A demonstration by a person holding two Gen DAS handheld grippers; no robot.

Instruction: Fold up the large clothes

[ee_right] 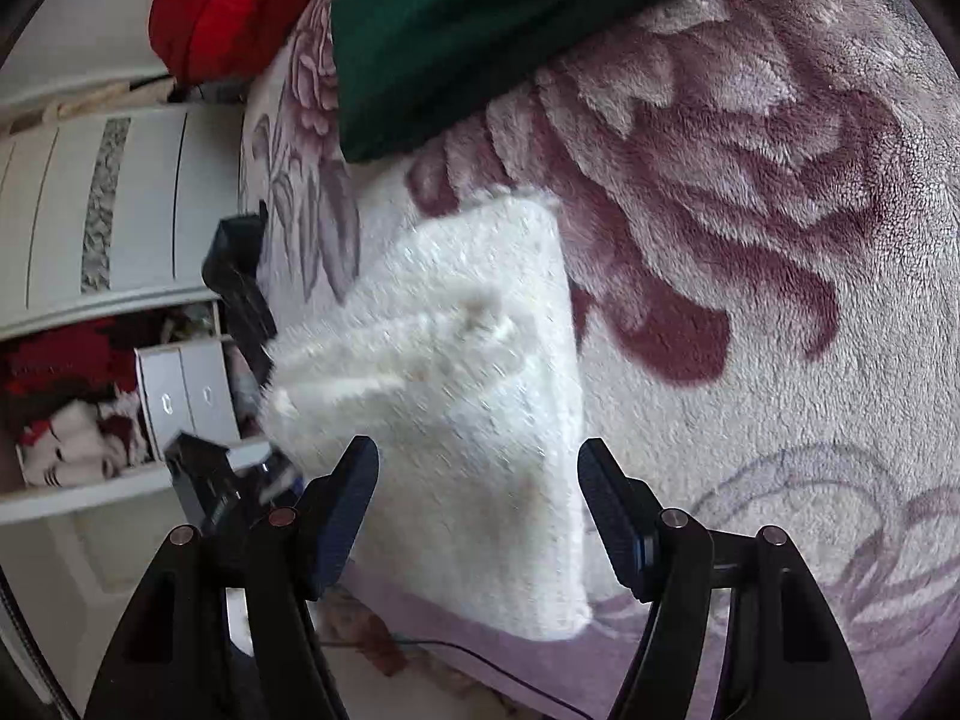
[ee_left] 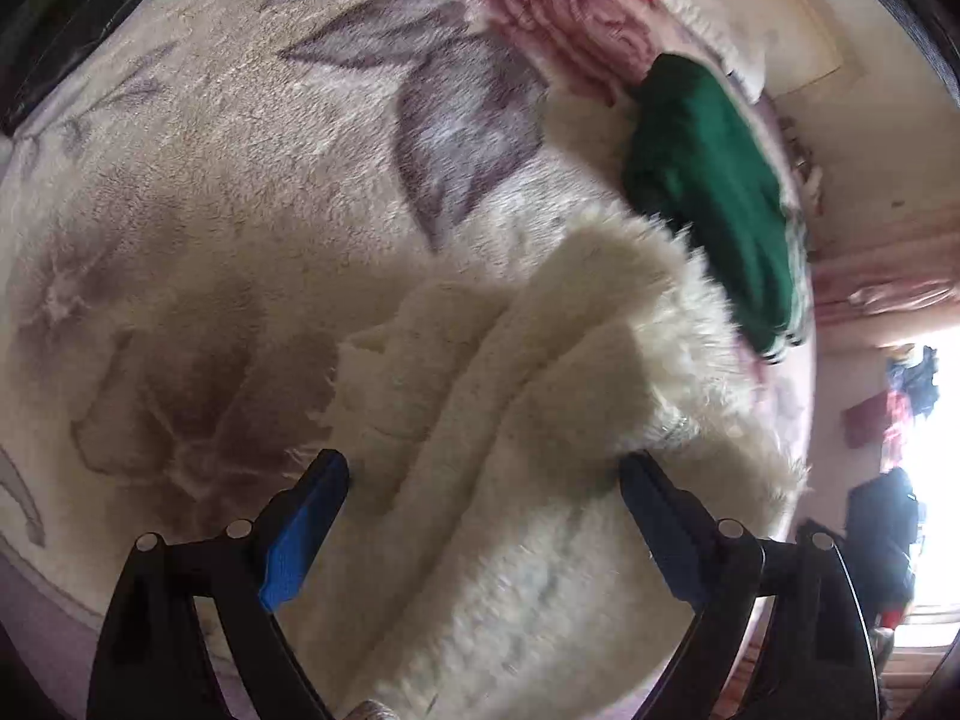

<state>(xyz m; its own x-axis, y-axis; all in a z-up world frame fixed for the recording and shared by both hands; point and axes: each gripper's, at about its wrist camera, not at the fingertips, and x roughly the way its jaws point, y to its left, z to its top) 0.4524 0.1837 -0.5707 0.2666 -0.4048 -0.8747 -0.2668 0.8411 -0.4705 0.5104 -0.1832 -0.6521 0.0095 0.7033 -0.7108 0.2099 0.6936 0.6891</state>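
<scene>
A floral plush blanket (ee_right: 750, 192) covers the bed, broad open pile to one side. The folded white fluffy garment (ee_right: 480, 408) lies by the bed's edge, below a green garment (ee_right: 456, 42). Left gripper (ee_left: 483, 516) and right gripper (ee_right: 477, 498) hover above it, fingers spread, holding nothing.

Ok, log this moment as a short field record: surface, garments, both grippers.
surface: plush floral blanket
garment in work: white fluffy garment, partly folded, lying on the blanket
other garments: green garment folded beyond it; red garment further back
left gripper: open, over the white garment, holding nothing
right gripper: open, over the white garment, holding nothing
</scene>
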